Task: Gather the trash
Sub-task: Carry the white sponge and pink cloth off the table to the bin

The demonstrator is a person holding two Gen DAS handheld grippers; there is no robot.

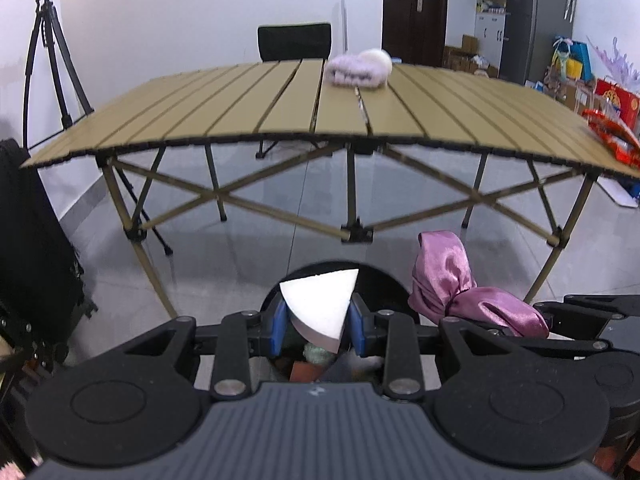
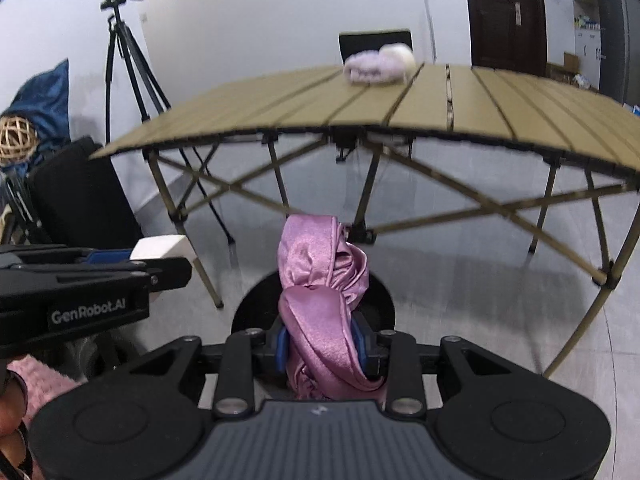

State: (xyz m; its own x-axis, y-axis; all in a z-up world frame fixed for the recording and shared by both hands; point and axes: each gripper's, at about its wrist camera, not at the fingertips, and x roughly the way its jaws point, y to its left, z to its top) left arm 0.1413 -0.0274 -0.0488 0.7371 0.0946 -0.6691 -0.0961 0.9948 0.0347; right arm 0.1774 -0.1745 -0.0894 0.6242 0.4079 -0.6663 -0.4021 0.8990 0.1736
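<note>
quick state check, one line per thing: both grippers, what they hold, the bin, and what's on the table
left gripper: shut on white foam wedge
white foam wedge: clamped between the blue pads, above the bin
right gripper: shut on pink satin cloth
pink satin cloth: bunched and twisted, held over the bin
black bin: open, already holds some items
folding table: standing, unfolded
fluffy lilac cloth: lying bunched on the table's far side
red wrapper: lying at the table's right edge

A home room used for filming: folding table, tripod, fridge, wooden door, gift bags on the floor.
</note>
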